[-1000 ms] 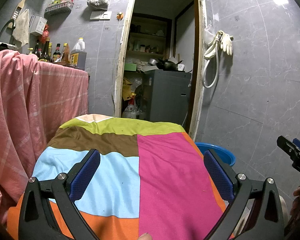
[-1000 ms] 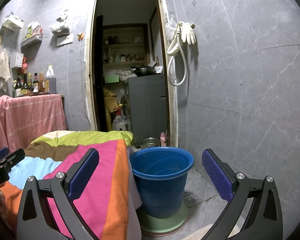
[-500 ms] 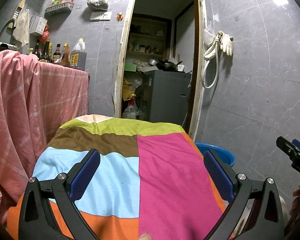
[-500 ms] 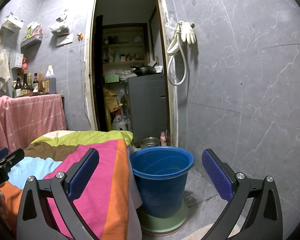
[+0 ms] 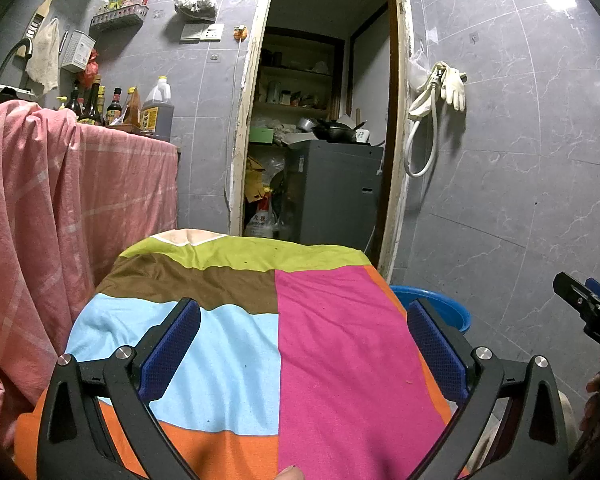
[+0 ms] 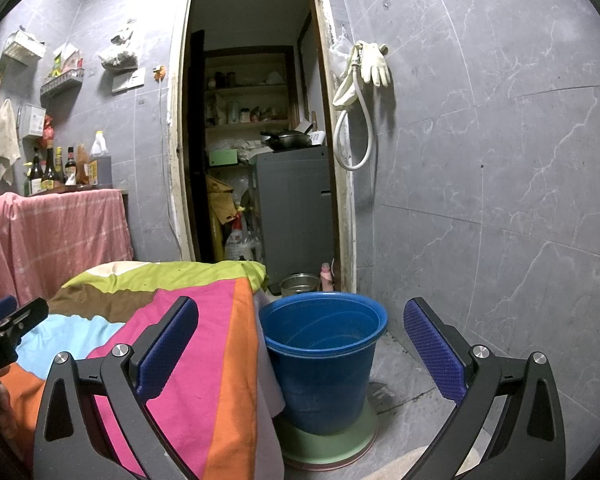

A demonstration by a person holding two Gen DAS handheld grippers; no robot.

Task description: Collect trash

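Item: trash — none visible on the colour-block cloth-covered table. Receptacle: blue plastic bucket, on the floor just beside the table; likely light, rigid; grip at rim. Left claw: spread, empty. Right claw: spread, empty.

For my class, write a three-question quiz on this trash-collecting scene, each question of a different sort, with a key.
1. True or false: the left gripper is shut on trash.
2. The round blue plastic bucket stands on: A) the colourful patchwork cloth B) a green round base C) the pink checked cloth
3. Fill in: pale rubber gloves hang on the grey tiled ____.

Key: 1 false; 2 B; 3 wall.
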